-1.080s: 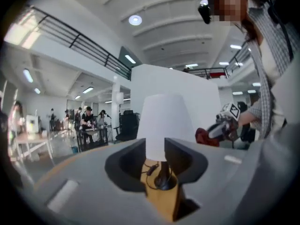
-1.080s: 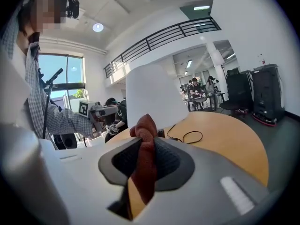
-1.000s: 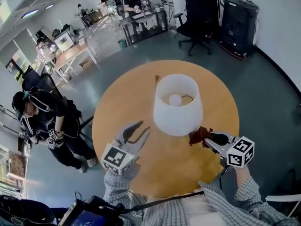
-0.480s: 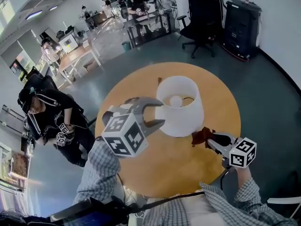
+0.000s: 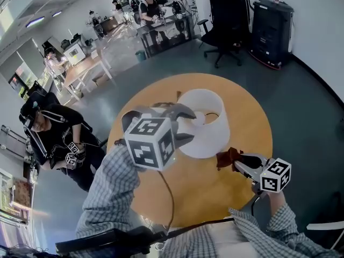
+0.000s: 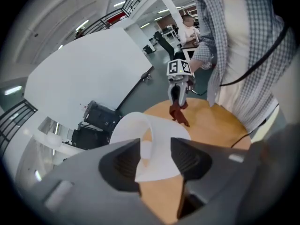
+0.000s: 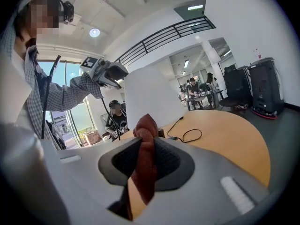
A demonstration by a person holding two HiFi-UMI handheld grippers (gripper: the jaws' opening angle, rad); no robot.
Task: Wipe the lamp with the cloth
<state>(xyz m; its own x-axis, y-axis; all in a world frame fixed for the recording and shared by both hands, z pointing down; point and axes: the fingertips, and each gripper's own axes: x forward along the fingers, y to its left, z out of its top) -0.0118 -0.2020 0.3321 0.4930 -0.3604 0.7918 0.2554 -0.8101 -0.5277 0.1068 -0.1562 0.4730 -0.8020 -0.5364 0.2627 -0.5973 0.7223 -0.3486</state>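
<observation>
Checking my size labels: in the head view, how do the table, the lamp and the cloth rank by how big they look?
1. table, clearly largest
2. lamp
3. cloth, clearly smallest
No close calls.

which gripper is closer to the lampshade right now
Left. The left gripper is at the rim of the lampshade, jaws just opened, the shade between them ungripped. The right gripper, shut on the brown cloth, sits beside the shade's lower edge, apart from it.

Left hand-held gripper [image 6: 155, 153], jaws just opened, frames the lamp [image 6: 135, 125].
</observation>
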